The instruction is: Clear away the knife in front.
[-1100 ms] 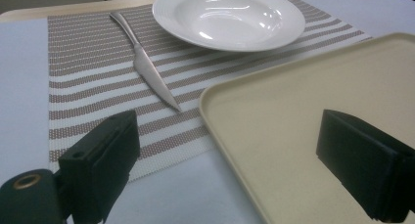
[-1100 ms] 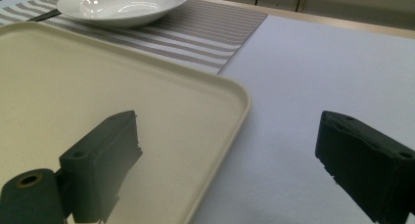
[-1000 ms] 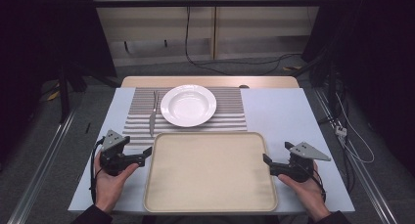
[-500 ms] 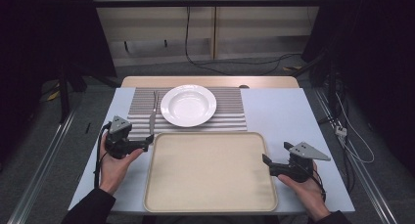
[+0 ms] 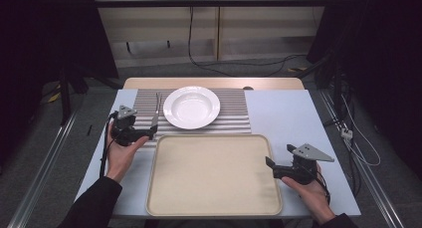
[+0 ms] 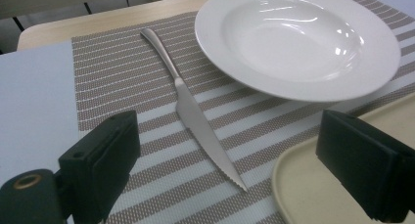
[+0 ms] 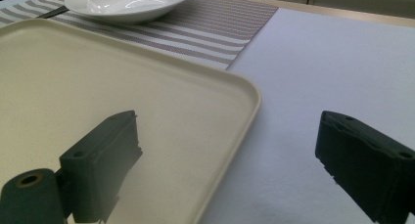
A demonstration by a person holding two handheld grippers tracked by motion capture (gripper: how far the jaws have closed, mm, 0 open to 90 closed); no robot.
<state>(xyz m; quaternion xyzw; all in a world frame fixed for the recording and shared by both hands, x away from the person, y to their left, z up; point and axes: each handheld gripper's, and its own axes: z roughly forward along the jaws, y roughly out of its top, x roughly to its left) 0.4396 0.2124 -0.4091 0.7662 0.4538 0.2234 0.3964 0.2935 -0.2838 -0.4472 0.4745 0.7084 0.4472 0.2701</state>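
Note:
A steel knife [image 5: 155, 114] [image 6: 195, 116] lies on the striped placemat [image 5: 234, 116] [image 6: 122, 72], left of a white deep plate [image 5: 192, 106] [image 6: 298, 38] [image 7: 127, 1]. My left gripper [image 5: 151, 133] [image 6: 235, 175] is open, its jaws either side of the knife's blade tip and just short of it. A beige tray [image 5: 214, 173] [image 6: 313, 194] [image 7: 98, 97] lies in front of the placemat. My right gripper [image 5: 269, 165] [image 7: 230, 170] is open at the tray's right edge, one jaw over the tray, the other over the table.
The pale blue table surface [image 5: 288, 113] [image 7: 318, 77] is bare to the right of the placemat. A wooden strip [image 5: 214, 83] runs along the far edge. Cables [image 5: 348, 133] lie on the floor to the right.
My left gripper has moved forward and to the right, from beside the tray's left edge to the knife's blade tip. The right gripper has stayed in place.

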